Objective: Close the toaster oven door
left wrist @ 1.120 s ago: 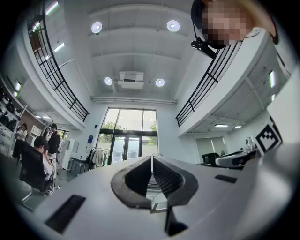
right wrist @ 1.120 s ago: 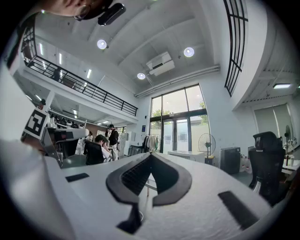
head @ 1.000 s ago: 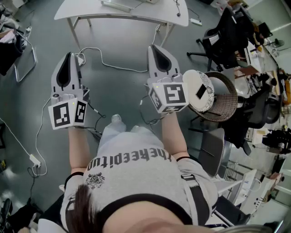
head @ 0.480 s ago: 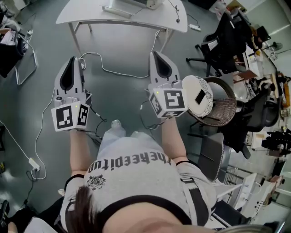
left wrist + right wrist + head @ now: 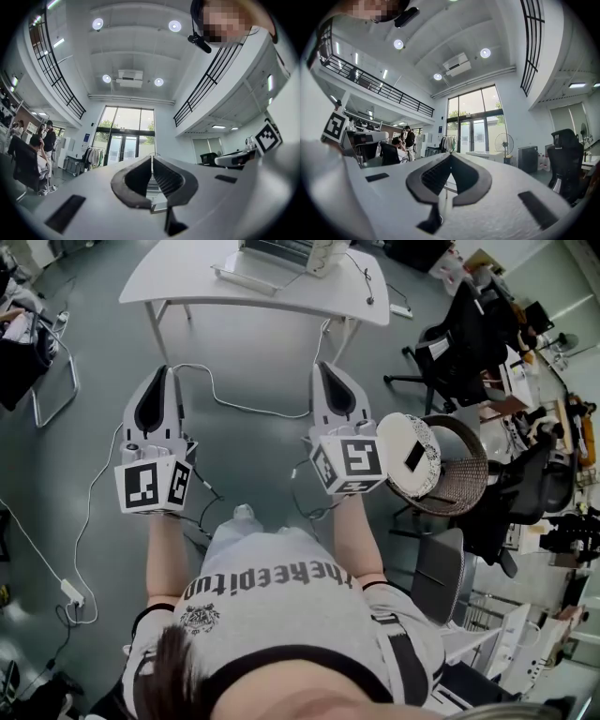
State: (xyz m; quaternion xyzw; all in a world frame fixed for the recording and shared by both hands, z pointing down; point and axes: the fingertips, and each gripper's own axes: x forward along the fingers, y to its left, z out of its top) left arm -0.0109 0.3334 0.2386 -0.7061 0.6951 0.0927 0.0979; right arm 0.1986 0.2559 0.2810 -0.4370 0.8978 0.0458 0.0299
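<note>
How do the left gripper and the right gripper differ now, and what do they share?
The left gripper hangs over grey floor by a white cable; the right gripper is beside a round white object and a wicker basket. The left gripper sits slightly lower in the head view than the right gripper. Both are shut, empty, pointing toward the white table.

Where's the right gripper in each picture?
Head view: right gripper right of middle, below the white table.
Left gripper view: far right edge, by its marker cube.
Right gripper view: the gripper fills bottom middle, jaws shut.
Shared landmark: tall glass doors, in both gripper views only.
</note>
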